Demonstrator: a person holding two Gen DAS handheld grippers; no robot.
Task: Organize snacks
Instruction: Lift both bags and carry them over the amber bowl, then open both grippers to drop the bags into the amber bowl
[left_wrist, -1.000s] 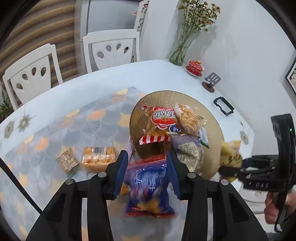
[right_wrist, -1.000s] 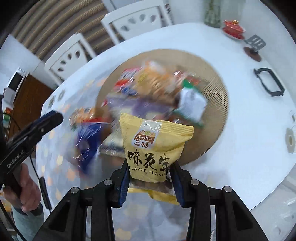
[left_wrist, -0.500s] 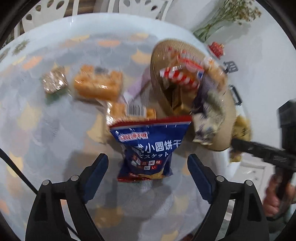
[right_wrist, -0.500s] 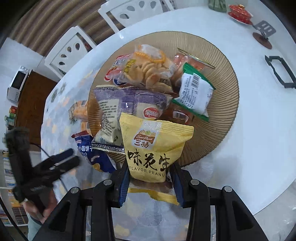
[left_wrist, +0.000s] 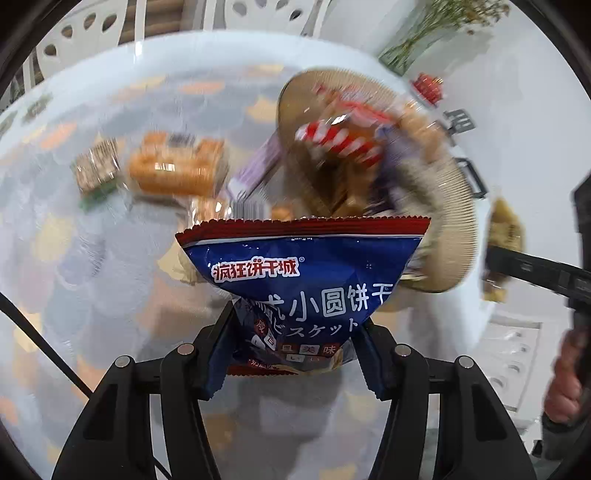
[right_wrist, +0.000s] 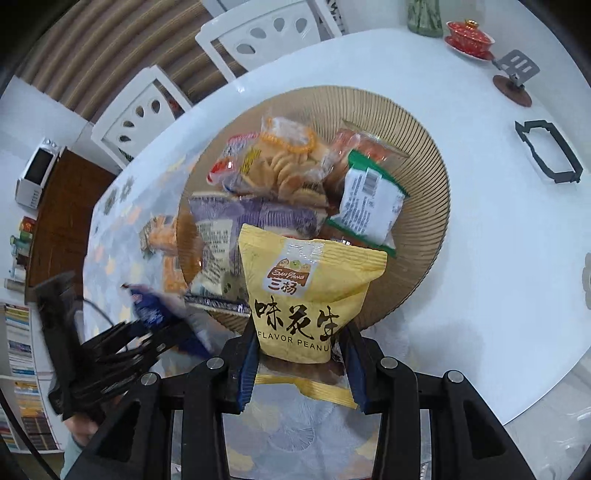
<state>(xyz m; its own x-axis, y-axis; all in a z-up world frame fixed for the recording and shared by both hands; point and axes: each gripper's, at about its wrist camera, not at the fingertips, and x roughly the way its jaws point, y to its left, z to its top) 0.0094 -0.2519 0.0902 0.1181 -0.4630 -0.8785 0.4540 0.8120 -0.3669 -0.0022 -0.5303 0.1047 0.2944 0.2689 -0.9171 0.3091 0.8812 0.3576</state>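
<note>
My left gripper (left_wrist: 295, 354) is shut on a blue biscuit bag (left_wrist: 306, 280) with a red top seam, held upright above the table near the basket's near edge. My right gripper (right_wrist: 299, 358) is shut on a yellow peanut bag (right_wrist: 310, 295), held upright over the near rim of the round woven basket (right_wrist: 424, 229). The basket holds several snack packs: a cracker bag (right_wrist: 284, 162), a purple bag (right_wrist: 236, 221) and a green and white pack (right_wrist: 369, 199). The left gripper with the blue bag also shows in the right wrist view (right_wrist: 147, 332).
An orange bread pack (left_wrist: 177, 170), a small brown pack (left_wrist: 98, 171) and a purple box (left_wrist: 255, 173) lie on the patterned cloth left of the basket. A vase (right_wrist: 424, 14), a red lidded cup (right_wrist: 469, 33), a phone stand (right_wrist: 515, 74) and a black frame (right_wrist: 550, 155) stand at the back right. White chairs (right_wrist: 258, 37) are behind.
My left gripper was open half a second ago with the blue bag lying between its fingers; it has now shut on the bag and lifted it. The right gripper holds the peanut bag steady.
</note>
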